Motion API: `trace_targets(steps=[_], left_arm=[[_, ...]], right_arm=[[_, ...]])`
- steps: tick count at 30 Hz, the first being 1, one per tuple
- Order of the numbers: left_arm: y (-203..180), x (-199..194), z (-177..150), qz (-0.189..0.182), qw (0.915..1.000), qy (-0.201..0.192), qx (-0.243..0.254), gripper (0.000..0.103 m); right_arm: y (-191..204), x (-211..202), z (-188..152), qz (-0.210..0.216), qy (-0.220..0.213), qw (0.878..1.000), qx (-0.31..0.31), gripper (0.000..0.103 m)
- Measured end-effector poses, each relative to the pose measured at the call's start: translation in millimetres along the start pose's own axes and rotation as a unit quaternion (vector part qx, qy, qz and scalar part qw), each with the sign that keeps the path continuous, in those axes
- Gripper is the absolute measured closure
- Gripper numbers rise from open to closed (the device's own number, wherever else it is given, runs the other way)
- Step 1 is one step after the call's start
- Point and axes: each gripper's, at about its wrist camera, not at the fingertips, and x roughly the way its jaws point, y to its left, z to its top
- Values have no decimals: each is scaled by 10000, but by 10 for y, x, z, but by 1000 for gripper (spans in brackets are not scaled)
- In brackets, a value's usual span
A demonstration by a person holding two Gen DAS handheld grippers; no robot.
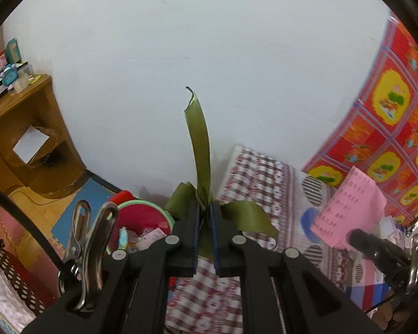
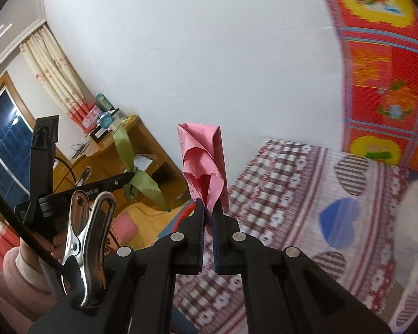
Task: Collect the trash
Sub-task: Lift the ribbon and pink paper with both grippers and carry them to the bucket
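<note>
White wall (image 1: 209, 41) fills most of the left wrist view, with a wooden desk (image 1: 28, 128) at the left and a red and yellow patterned cloth (image 1: 390, 128) at the right. Below it we see a bed covered in a checked sheet (image 1: 259, 172) printed with striped and blue hearts. Our left gripper (image 1: 206, 211) has its jaws pressed together on an olive green ribbon (image 1: 200, 144); 1 long tail stands up against the wall and 2 shorter loops spread out to either side of the fingers. Left of the gripper, down on the floor, sits a red bin with a green rim (image 1: 145, 217) holding scraps. At the right edge a pink paper (image 1: 348, 208) shows, held by our right gripper.

White wall (image 2: 209, 41) backs the right wrist view too, with a curtain (image 2: 53, 75) and a dark window (image 2: 5, 139) at the left beside the same desk (image 2: 142, 150). Our right gripper (image 2: 209, 208) pinches the crumpled pink paper (image 2: 203, 161), which rises upright above the checked sheet (image 2: 287, 194). To the left, the left gripper (image 2: 129, 178) carries the ribbon (image 2: 125, 147) in front of the desk, apart from the paper. A hand (image 2: 55, 245) in a pink sleeve holds that tool.
</note>
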Motion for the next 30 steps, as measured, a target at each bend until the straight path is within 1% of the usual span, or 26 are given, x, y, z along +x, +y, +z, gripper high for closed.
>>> trace_targets(steps=[7,11,14,21,25,30], left_arm=[[545,152,121,231,9995,64,-210,95],[828,316,140,330,9990,191,-250,95],[992,477,149,332,9986,299,-275,95],[1286,1001,55,285,9961,753,-352,95],[1443,1336,-39,216,9931,1079,-412,95],[1584,1698,-169,149,9881,1457,-466,95]], right_arm=[[269,481,78,122,238,9996,-115,97],[402,736,128,152,389,9990,-184,97],[488,968,142,156,550,9981,-220,97],[577,1364,141,21,856,9960,-257,97],[588,1563,138,-119,1035,9942,-263,97],[575,1770,153,-194,1198,9923,-227,97]])
